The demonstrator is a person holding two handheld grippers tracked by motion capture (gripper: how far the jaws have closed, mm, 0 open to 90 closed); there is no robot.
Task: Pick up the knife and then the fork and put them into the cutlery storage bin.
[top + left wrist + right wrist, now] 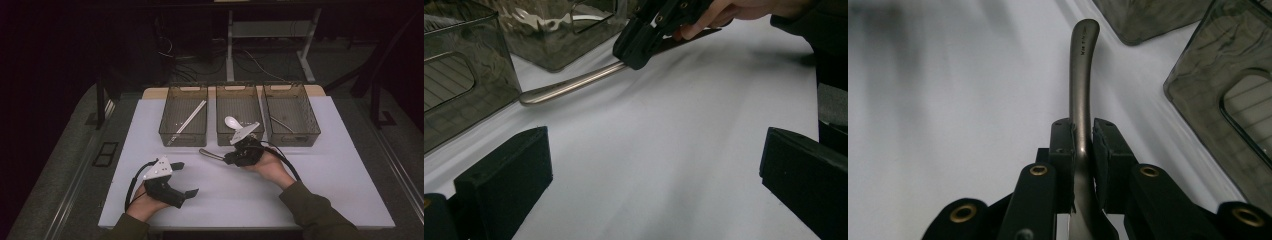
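Note:
A metal utensil handle (pixel 210 153) juts left from my right gripper (pixel 227 159), which is shut on it just in front of the middle bin (pixel 222 137). In the right gripper view the jaws pinch the curved handle (pixel 1082 75) from both sides, and its working end is hidden behind them. The left gripper view shows the same handle (pixel 574 84) held low over the white mat, with the right gripper (pixel 639 47) clamped on it. My left gripper (pixel 186 179) rests near the front left of the mat, open and holding nothing (pixel 654 170).
Three dark see-through bins stand in a row at the back. The left bin (pixel 182 139) holds a pale stick (pixel 187 121), the middle one a white spoon (pixel 232 121), the right bin (pixel 292 139) a thin metal utensil (pixel 282 124). White mat (pixel 320 175) covers the table.

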